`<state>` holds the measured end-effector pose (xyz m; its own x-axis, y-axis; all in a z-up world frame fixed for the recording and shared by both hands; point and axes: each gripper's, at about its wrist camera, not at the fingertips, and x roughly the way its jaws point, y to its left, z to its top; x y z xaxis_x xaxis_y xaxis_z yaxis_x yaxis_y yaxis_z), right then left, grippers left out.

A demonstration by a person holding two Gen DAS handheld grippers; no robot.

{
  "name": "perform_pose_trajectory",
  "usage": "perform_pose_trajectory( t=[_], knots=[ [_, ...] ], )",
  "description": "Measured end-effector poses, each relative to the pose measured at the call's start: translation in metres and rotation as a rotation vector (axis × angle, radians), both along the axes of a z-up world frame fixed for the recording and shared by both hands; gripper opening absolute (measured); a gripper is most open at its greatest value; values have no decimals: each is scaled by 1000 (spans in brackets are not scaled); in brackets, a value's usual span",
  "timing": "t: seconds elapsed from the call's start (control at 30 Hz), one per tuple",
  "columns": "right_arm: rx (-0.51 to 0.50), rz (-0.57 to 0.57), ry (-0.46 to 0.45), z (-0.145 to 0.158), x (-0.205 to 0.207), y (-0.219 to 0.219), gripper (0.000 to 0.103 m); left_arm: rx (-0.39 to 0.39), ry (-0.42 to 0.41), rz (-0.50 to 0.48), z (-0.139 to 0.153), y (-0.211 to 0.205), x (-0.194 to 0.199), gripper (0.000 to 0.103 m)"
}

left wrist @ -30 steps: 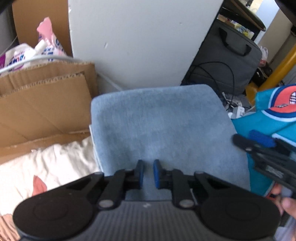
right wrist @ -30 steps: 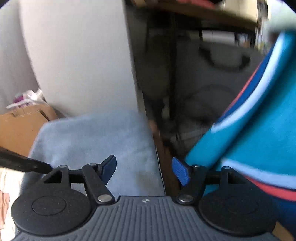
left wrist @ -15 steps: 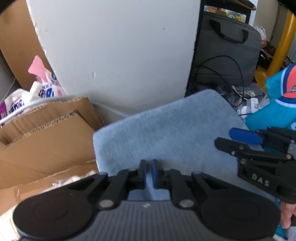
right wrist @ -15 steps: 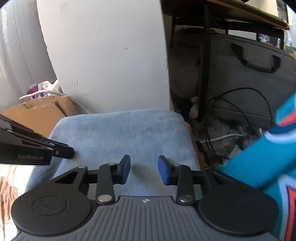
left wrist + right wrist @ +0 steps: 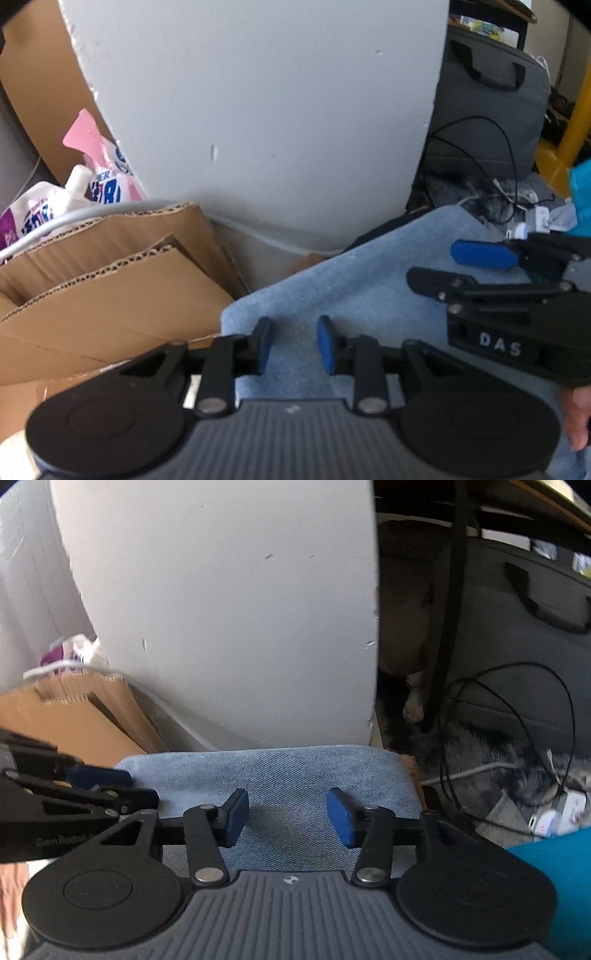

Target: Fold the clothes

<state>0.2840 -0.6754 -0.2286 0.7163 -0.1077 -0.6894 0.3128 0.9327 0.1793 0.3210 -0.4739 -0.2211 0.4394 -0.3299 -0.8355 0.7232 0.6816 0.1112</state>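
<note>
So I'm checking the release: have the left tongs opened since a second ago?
Yes. The left tongs were nearly shut and now stand open, gap showing the blue folded cloth lying beneath, nothing gripped.

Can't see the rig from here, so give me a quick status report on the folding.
Left gripper open, empty. Right gripper open, empty. Both over folded blue cloth; teal garment lies at right. Nothing in the way.

Cardboard (image 5: pixel 110 280), grey bag (image 5: pixel 491 107), cables (image 5: pixel 509 716)
</note>
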Motion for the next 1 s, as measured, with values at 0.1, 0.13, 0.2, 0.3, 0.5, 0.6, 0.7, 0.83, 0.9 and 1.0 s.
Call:
perform_pose_trajectory(
  t=[0.1, 0.13, 0.2, 0.3, 0.5, 0.6, 0.7, 0.83, 0.9, 1.0],
  knots=[
    [44, -30, -24, 7, -22, -2, 53, -2, -24, -12, 5, 5, -7, 37],
    [31, -37, -22, 9, -32, 1, 53, -4, -39, -21, 9, 9, -13, 39],
    [-16, -34, -26, 14, -56, 9, 53, -14, -68, -47, 18, 18, -31, 47],
    [-26, -39, -46, 16, -95, 18, 53, -31, -68, -97, 27, 33, -59, 47],
    [0, -92, -60, 10, -142, 27, 53, -51, -70, -176, 36, 49, -99, 47],
    [-10, -105, -78, 11, -151, 34, 53, -66, -58, -197, 32, 50, -105, 46],
    [4, -106, -79, 9, -154, 38, 53, -76, -38, -189, 24, 50, -104, 45],
    [-23, -121, -72, -1, -162, 50, 53, -71, -8, -177, 11, 54, -109, 45],
    [-13, -156, -52, -15, -168, 55, 53, -55, 11, -178, -2, 55, -111, 45],
    [-14, -180, -17, -31, -173, 64, 51, -26, 0, -191, -18, 55, -110, 44]
  ],
)
